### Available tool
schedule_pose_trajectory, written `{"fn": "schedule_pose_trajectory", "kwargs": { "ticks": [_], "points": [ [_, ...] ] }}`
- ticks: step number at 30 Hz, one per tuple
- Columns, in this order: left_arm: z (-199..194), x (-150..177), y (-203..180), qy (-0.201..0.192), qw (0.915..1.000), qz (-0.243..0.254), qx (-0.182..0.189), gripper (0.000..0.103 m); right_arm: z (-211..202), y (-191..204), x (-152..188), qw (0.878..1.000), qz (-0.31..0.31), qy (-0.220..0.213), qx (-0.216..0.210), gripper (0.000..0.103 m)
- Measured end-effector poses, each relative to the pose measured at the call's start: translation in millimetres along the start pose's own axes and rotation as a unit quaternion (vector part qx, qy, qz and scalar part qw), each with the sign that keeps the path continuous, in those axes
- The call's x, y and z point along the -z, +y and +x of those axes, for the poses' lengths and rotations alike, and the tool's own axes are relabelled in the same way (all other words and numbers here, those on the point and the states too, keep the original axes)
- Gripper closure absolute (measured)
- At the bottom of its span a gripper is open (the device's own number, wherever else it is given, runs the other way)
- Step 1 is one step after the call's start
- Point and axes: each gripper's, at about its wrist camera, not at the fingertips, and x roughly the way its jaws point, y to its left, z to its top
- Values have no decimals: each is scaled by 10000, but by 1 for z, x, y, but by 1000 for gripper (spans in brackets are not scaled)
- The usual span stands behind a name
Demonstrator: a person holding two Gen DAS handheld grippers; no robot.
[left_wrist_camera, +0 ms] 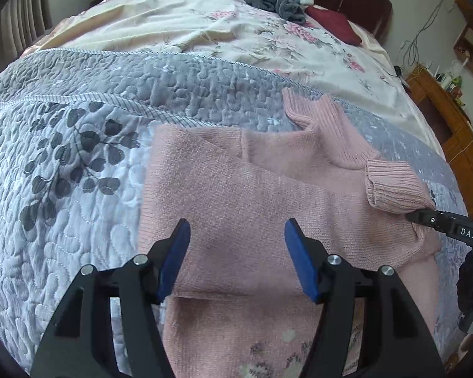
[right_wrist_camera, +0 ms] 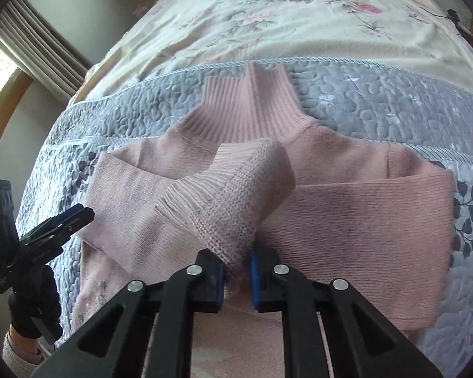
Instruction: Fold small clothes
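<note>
Pink sweater lies on the grey quilt; right gripper pinches its ribbed sleeve cuff, left gripper hovers over it, jaws spread.

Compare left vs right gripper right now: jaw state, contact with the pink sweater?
The left gripper has its jaws wide apart and empty; the right gripper has its jaws pinched on a sleeve cuff of the pink sweater. The left hovers over the folded body; the right lifts the sleeve across it. Both have blue pads on black fingers.
</note>
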Motion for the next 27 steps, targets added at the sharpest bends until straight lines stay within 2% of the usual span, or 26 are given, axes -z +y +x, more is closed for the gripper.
{"fn": "schedule_pose_trajectory", "kwargs": {
  "ticks": [3, 6, 8, 10, 13, 16, 19, 23, 26, 27],
  "points": [
    [20, 4, -12, 204, 9997, 119, -106, 41, 17, -18, 7, 9996, 113, 202, 131, 90],
    [36, 9, -16, 287, 9987, 280, -328, 41, 35, -29, 19, 9986, 116, 445, 273, 84],
    [38, 9, -21, 284, 9974, 499, -440, 39, 30, -30, 23, 9989, 98, 366, 288, 80],
    [34, 8, -23, 305, 9972, 549, -411, 39, 15, -25, 23, 9986, -1, 160, 513, 64],
    [21, 3, -21, 214, 9988, 404, -162, 38, -10, -9, 15, 9964, -327, -232, 747, 56],
    [13, -1, -23, 112, 9993, 356, -94, 36, -15, 16, 3, 9943, -732, -294, 713, 50],
    [19, -2, -28, 190, 9988, 431, -116, 36, -5, 40, -5, 9897, -1108, -267, 862, 48],
    [36, 3, -24, 400, 9984, 354, -167, 36, 39, 63, -10, 9814, -1502, 265, 1166, 46],
    [40, 7, -22, 331, 9987, 351, -154, 35, 67, 63, -10, 9728, -1621, 525, 1572, 46],
    [40, 8, -23, 318, 9986, 383, -166, 34, 72, 61, -10, 9728, -1587, 591, 1581, 51]
  ]
}}
